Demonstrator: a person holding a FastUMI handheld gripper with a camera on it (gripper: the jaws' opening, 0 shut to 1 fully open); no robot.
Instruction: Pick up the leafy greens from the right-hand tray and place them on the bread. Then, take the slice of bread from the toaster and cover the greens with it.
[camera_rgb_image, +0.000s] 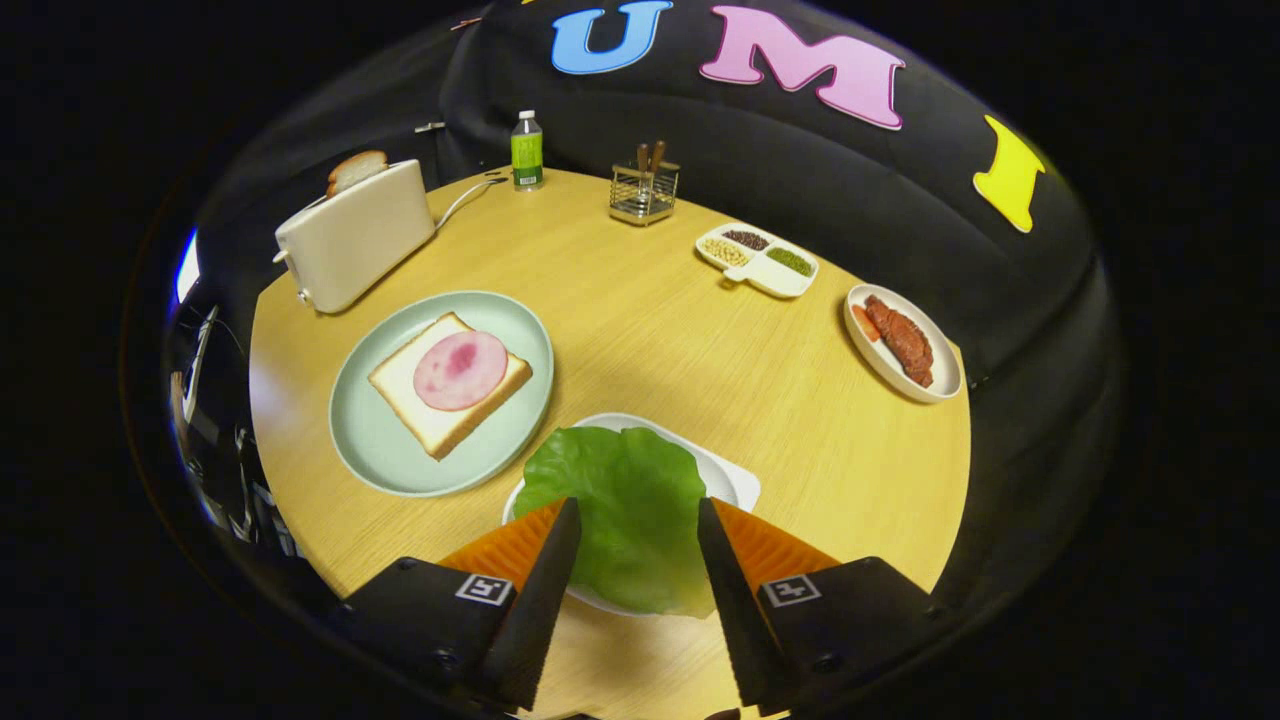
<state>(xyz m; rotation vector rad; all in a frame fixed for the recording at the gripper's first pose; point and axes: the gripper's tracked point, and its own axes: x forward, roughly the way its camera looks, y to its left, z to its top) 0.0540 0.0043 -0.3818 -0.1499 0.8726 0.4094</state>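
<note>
Claw: the claw (638, 512) hangs above the near part of the worktop, looking forward and down; its two fingers are spread apart, one on each side of the lettuce leaf, pinching nothing.
Fingers: the left fingertip (562, 525) and the right one lie over the leaf's two side edges; whether they touch it cannot be told.
Lettuce leaf: the green lettuce leaf (620, 505) lies flat between the fingers and reaches a little beyond them at 12 o'clock.
Tray: the white tray (728, 478) sits under the leaf, its rim showing at 1 o'clock of the leaf.
Plate: a pale green plate (375, 440) lies at 10 o'clock of the leaf, just beside the tray.
Bread: a square slice of bread (425, 412) lies on the plate, topped with a round pink slice of ham (460, 369).
Toaster: the cream toaster (352, 245) stands beyond the plate at 11 o'clock, a browned slice of toast (357, 169) poking up from its slot.
Bottle: a bottle with a green label (527, 150) stands at the far edge, near 12 o'clock.
Rack: a wire holder (644, 192) with brown handles stands to the bottle's right.
Divided dish: a white divided dish (760, 262) with grains and beans sits at 1 o'clock.
Oval dish: a white oval dish (880, 365) with reddish meat lies at 2 o'clock, near the rim of the worktop (700, 350).
</note>
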